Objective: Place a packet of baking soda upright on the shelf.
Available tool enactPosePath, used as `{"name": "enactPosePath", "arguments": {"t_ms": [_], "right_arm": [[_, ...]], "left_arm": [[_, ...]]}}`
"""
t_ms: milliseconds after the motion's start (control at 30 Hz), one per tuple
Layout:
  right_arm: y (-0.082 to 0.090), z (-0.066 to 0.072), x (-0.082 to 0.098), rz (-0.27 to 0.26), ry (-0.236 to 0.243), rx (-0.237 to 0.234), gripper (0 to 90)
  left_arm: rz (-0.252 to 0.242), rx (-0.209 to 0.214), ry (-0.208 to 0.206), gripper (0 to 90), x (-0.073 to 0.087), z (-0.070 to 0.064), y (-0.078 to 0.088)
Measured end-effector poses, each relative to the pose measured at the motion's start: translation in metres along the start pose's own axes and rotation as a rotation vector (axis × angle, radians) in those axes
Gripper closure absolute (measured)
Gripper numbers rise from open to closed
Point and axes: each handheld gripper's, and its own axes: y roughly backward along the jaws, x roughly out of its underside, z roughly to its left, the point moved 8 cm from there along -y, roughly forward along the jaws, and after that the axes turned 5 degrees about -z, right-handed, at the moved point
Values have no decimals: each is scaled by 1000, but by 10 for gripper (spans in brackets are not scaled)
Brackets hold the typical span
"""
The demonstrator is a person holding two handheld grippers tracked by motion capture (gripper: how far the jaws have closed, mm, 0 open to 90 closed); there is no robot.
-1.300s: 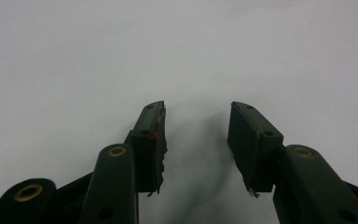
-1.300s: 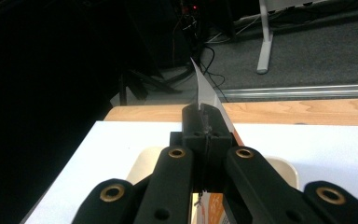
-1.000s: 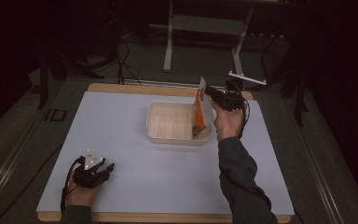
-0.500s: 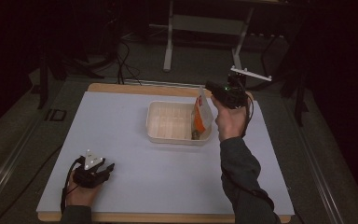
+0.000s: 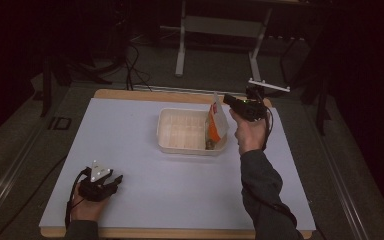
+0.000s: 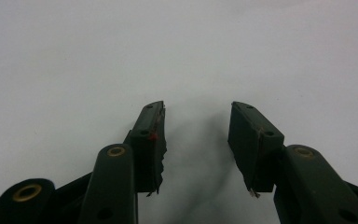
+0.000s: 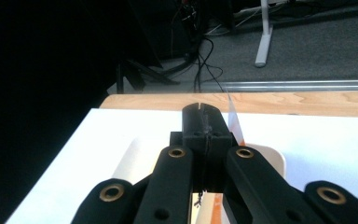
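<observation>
Pinching the top edge of an orange-and-white packet (image 5: 217, 122) with jaws pressed together: right gripper (image 5: 235, 101), packet standing in the right end of a pale tray (image 5: 180, 145) on the desk (image 5: 180, 190). Resting near the front-left corner, jaws spread: left gripper (image 5: 114, 181).

right gripper (image 5: 228, 100) slightly shifted over the tray's (image 5: 180, 146) right end, packet (image 5: 217, 122) held in its jaws now hanging more upright
</observation>
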Motion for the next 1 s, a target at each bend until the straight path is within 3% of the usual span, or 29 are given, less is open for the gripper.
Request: {"name": "enactPosePath", "arguments": {"t_ms": [200, 633, 1000], "right_arm": [[1, -10, 5, 15, 2, 12, 900], [3, -36, 27, 108, 53, 33, 849], [10, -58, 58, 189, 143, 64, 766]], "left_arm": [[-1, 0, -1, 557, 0, 0, 0], [-1, -3, -1, 550, 0, 0, 0], [0, -6, 3, 543, 0, 0, 0]]}}
